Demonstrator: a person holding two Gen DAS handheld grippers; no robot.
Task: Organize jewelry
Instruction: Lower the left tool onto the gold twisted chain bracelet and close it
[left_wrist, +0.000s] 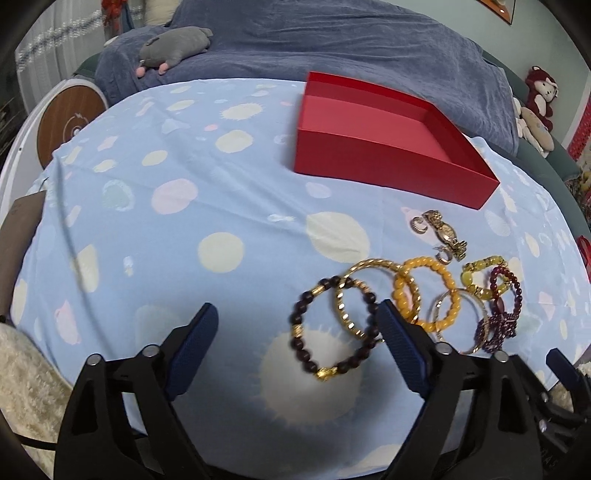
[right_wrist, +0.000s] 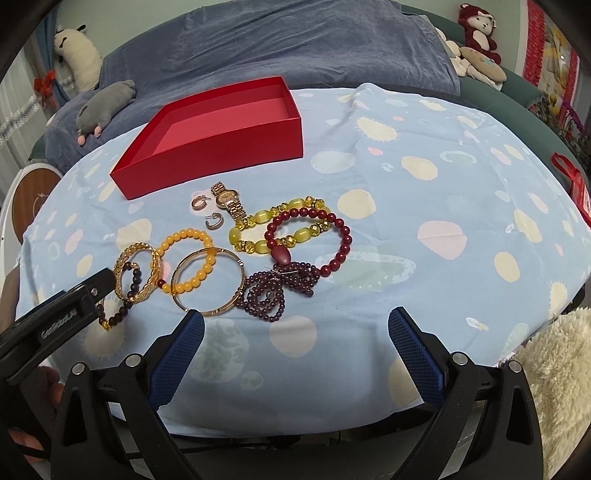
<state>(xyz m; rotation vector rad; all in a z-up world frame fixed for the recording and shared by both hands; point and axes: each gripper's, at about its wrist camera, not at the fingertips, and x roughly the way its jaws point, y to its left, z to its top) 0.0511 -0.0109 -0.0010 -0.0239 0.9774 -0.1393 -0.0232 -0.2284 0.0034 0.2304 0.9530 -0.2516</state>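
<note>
The left gripper (left_wrist: 297, 325), jaws spread and empty, hangs nearest the dark bead bracelet (left_wrist: 334, 326), which lies flat just inside its right finger.

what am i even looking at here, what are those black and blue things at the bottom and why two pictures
Those are two hand-held claws, one in each of a person's hands; no robot arm is involved. Each carries a wide-angle camera looking along its fingers, so each picture is one claw's own view. The first shows the left claw, the second the right claw; both are open and hold nothing. On the spotted blue cloth lie several bracelets, a gold watch and two hoop earrings. Behind them sits an empty red box. The left claw hovers over a dark bead bracelet.
</note>
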